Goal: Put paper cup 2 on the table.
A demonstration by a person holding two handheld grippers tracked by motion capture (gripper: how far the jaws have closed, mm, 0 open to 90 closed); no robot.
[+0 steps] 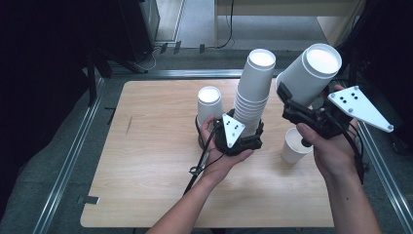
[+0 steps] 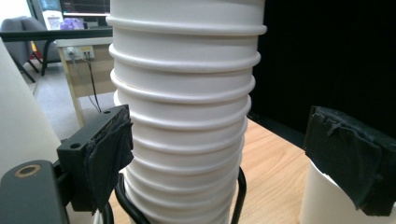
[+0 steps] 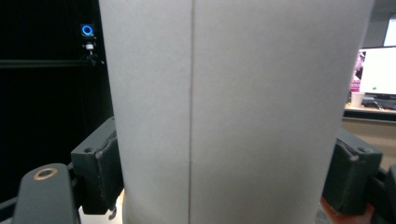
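— Wooden table under dark surroundings; where do the tongs stand?
— Left gripper sits at the base of the cup stack: one pad touches it, the other stands clear, jaws parted.
— And the right?
— Right gripper is clamped on a single cup, held tilted above the table, beside the stack.

text: none legible | paper cups: plain white, no print seen | grey plate: black dots only, no characters | monitor screens: content too blurred to be read | labels, brands, numbers: none made out
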